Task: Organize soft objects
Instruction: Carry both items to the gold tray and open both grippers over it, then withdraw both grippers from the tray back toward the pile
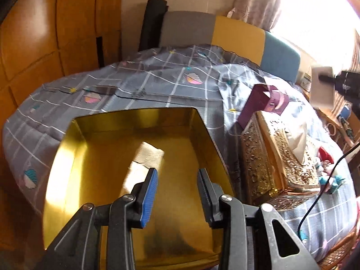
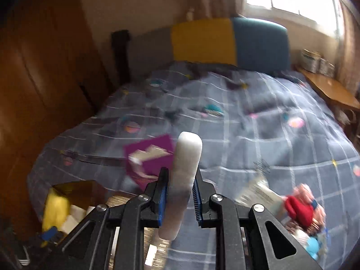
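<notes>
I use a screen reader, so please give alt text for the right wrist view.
The right claw is shut on a white padded piece, held upright over a grey checked bedspread; a purple box lies behind it.

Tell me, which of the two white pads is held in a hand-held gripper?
The white pad standing upright in the right hand-held gripper. The other white pad lies loose in the gold box, before the open left hand-held gripper.

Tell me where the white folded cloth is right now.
In the left wrist view, the white folded cloth lies on the floor of the open gold box on the bed, just ahead of the open left tool, towards the box's left half.
</notes>
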A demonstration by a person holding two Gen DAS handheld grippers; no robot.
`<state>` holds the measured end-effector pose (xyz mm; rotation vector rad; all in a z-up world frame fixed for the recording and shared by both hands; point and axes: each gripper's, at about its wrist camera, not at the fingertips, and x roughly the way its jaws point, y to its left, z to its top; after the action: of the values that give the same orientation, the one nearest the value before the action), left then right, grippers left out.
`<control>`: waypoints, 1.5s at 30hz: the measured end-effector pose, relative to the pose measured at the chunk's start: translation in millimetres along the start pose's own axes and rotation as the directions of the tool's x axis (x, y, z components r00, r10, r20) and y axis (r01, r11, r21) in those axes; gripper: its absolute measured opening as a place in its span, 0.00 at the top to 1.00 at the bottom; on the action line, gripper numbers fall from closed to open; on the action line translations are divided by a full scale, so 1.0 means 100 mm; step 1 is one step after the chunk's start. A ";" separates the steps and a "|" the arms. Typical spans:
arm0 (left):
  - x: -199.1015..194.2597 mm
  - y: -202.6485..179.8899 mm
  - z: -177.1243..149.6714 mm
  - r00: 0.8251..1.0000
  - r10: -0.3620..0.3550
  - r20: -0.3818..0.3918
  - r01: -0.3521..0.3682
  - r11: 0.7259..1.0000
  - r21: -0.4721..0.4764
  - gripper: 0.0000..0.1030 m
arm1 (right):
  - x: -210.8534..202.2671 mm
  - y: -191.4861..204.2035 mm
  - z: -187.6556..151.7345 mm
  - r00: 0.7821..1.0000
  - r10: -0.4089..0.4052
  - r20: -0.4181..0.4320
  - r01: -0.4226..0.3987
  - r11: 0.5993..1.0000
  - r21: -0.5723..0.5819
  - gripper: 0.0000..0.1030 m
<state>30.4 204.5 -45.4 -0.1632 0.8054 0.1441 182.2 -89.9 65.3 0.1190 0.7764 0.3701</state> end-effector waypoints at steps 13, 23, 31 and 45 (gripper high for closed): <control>-0.22 0.38 -0.01 0.991 0.131 0.036 -0.126 0.987 -0.104 0.65 | 0.43 1.64 -0.87 0.900 0.325 -0.291 -0.395 0.891 -0.226 0.80; -0.24 0.50 -0.05 0.991 0.130 0.037 -0.125 0.985 -0.123 0.65 | 0.77 1.97 -1.28 0.889 0.258 -0.378 -0.376 0.883 -0.283 0.59; -0.24 0.49 -0.08 0.991 0.131 0.034 -0.126 0.985 -0.120 0.65 | 0.67 1.93 -1.23 0.933 0.231 -0.276 -0.310 0.905 -0.291 0.41; -0.40 0.31 -0.07 0.990 0.121 0.079 -0.115 0.991 -0.072 0.65 | -0.02 1.55 -1.19 0.994 0.089 0.060 -0.067 0.952 -0.299 0.24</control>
<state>-7.4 230.7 -23.8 -0.1720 0.7276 0.2884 53.9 49.5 18.9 -0.1195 0.6369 0.5508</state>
